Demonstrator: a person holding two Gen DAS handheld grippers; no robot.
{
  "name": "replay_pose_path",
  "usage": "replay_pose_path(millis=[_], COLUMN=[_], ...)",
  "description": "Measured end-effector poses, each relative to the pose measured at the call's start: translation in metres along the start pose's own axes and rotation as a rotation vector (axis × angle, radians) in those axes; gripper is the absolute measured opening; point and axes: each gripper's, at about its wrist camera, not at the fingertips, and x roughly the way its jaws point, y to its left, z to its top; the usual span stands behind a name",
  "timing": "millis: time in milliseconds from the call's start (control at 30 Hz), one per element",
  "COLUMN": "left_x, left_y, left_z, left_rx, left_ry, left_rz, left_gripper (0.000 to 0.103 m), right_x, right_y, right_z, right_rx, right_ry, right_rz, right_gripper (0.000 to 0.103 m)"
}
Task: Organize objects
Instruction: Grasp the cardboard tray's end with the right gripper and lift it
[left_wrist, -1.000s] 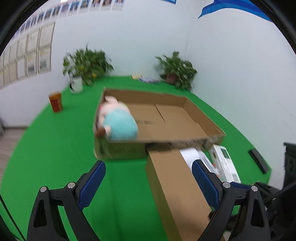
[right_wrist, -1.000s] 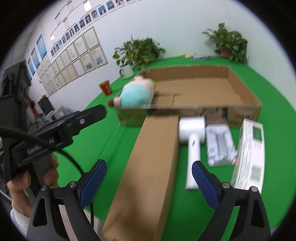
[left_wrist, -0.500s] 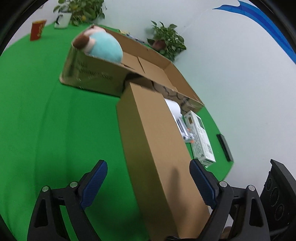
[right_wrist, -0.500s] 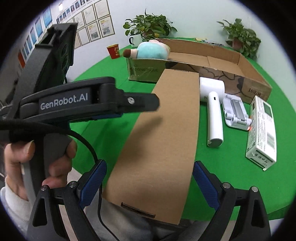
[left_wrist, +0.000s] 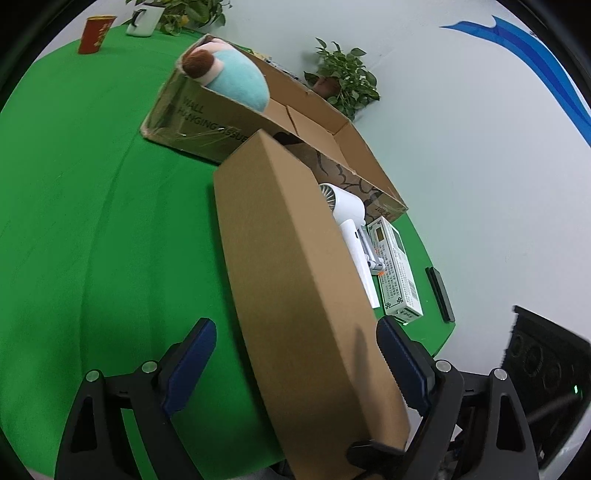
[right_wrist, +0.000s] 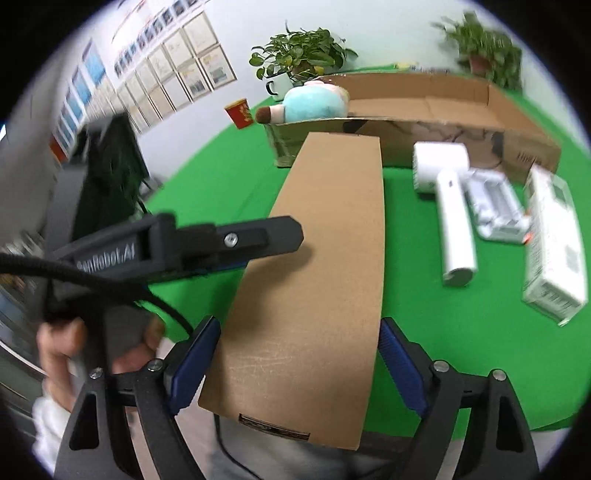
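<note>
Both tongs straddled the near end of the long box (right_wrist: 314, 266), which lay ahead of them reaching to the open carton (right_wrist: 517, 122). The right tongs (right_wrist: 299, 365) and left tongs (left_wrist: 295, 369) had just been closing, wide still, pads apparently not yet gripping. Two grips, likely because its length needs both ends steadied.

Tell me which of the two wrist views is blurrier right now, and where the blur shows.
Right wrist view: blurrier, with motion smear on the white hair dryer, the white carton and the far plant. Left wrist view: sharp, print legible on the large open box, only fisheye bending along the long cardboard box.
</note>
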Motion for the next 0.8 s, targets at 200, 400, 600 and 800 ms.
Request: replay_pose_path(millis=[200, 400, 600, 800], left_x=[-0.007, -0.009, -0.008, -0.001], left_y=[-0.002, -0.024, -0.048, -0.073], left_z=[0.001, 0.004, 0.008, 0.000], left_rx=[-0.031, 0.016, 0.052, 0.111], left_ry=[-0.007, -0.017, -0.019, -0.012], left_rz=[-0.014, 0.059, 0.085, 0.073], left_gripper=[0.073, 0.064, 0.062, 0.049], right_x=[0.010, 0.010, -0.008, -0.025], right_y=[-0.028, -0.040, -0.039, -0.030], right_z=[-0.001, -0.002, 0.001, 0.001], right_rx=[0.210, 0.245, 0.156, 0.046], right_ry=[0.063, 0.079, 0.041, 0.000], right_rz=[0.315, 0.367, 0.230, 0.087], right_gripper=[0.086, 0.090, 0.093, 0.093])
